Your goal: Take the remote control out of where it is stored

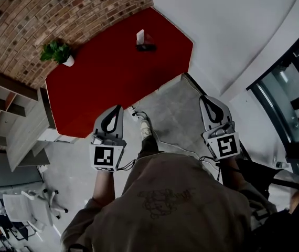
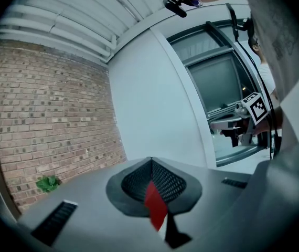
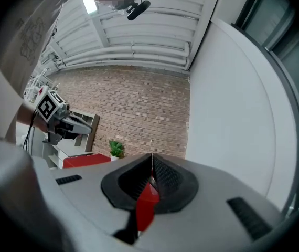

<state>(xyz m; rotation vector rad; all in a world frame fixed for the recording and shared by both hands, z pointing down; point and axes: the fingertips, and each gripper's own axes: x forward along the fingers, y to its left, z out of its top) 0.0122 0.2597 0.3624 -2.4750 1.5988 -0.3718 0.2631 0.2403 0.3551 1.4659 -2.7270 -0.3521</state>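
Toward the upper centre of the head view, on the far part of the red table (image 1: pixel 113 72), stands what I take for the remote control (image 1: pixel 140 35): a small white upright piece with a dark holder (image 1: pixel 146 47) at its foot. It is too small to confirm which part is which. My left gripper (image 1: pixel 119 108) has its jaws together with nothing between them; the red sliver in the gap is the table beyond. My right gripper (image 1: pixel 203 97) is likewise closed and empty. Both are held about level at the table's near edge, well apart from the target. The target lies up-frame and slightly right of my left gripper, and up-frame and well left of my right, so the left is nearer. The white piece's long axis reads vertical. In my judgement the jaws must open first and then close across its sides. The potted plant (image 1: pixel 57 51) at the table's left corner stands clear of that approach.
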